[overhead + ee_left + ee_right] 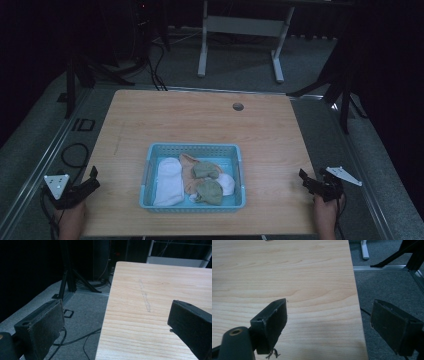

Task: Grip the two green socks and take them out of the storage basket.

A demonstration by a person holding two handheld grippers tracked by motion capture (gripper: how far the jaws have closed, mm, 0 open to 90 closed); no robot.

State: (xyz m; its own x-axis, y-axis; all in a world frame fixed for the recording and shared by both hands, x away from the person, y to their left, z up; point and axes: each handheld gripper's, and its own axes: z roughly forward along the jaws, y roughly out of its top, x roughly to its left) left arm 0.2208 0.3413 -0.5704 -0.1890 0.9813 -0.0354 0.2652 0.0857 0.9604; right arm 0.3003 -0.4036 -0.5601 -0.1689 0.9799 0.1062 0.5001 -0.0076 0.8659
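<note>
One light wooden bench carries one pale blue plastic basket with slotted walls, set near the bench's front edge, about midway between the two grippers. Inside the basket lie what look like five soft pieces: one white folded cloth along the left side, one peach-coloured piece in the middle, two olive green pieces, one toward the back and one toward the front, and one small white piece at the right; the green ones rest partly on the peach and white ones. One round hole sits in the bench near its far edge.

There are two grippers. The left gripper hangs at the bench's front left corner, jaws spread wide with nothing between them; in the left gripper view one jaw is over the grey floor and the other over the wood. The right gripper is at the front right edge, likewise released and empty, one jaw over the bench and one over the floor in its own view. Both are well apart from the basket
</note>
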